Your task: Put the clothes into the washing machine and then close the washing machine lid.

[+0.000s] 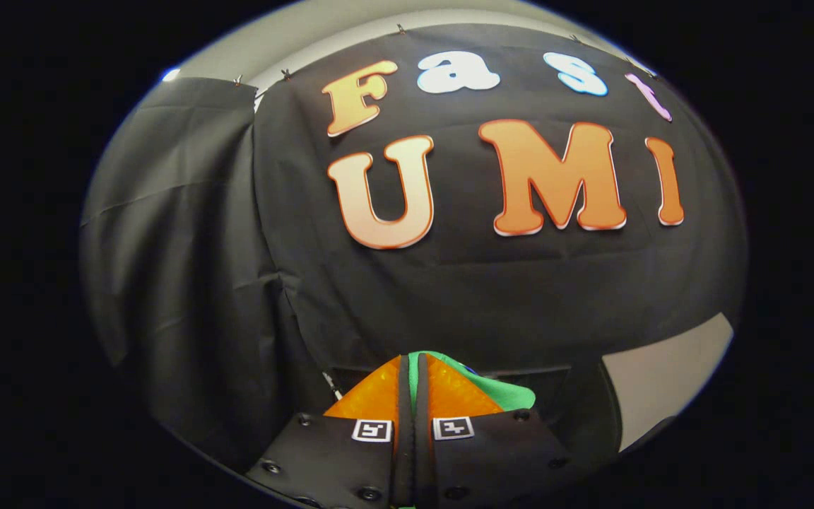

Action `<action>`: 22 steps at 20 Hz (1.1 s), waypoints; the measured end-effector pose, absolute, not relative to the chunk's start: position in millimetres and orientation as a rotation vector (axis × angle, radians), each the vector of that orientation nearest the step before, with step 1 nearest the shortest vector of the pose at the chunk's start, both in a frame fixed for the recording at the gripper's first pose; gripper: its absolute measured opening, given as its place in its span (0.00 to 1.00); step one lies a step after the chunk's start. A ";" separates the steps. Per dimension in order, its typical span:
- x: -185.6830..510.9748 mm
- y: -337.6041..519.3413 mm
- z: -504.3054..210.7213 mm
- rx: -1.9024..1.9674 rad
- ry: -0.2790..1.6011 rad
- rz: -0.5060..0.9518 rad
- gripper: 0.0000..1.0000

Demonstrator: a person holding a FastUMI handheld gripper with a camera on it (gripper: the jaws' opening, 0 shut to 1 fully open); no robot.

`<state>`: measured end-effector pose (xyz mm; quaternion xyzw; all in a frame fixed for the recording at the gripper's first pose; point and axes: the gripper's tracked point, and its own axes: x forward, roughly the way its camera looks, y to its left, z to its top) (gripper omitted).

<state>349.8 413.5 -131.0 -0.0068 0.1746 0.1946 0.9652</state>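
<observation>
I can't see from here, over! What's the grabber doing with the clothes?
Gripper shut on green garment, cloth pinched between both fingers. Garment lifted, facing the booth's black cloth wall. Nothing in the way ahead.

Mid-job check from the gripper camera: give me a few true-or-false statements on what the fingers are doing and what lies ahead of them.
1. The gripper has its fingers drawn together with only a thin gap. True.
2. A green cloth is pinched between the fingers and spills out to one side. True.
3. The gripper points down into an open washing machine drum. False: it faces the black cloth wall of the booth.
4. The cloth in the fingers is white. False: it is green.
5. The fingers are spread wide with nothing between them. False: they are closed on the green cloth.
</observation>
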 end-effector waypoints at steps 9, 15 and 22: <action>327.5 405.7 -312.0 -0.053 0.644 0.349 0.08; 320.2 397.7 -424.1 -0.016 0.841 0.284 0.08; 322.3 386.1 -494.8 0.015 0.983 0.200 0.08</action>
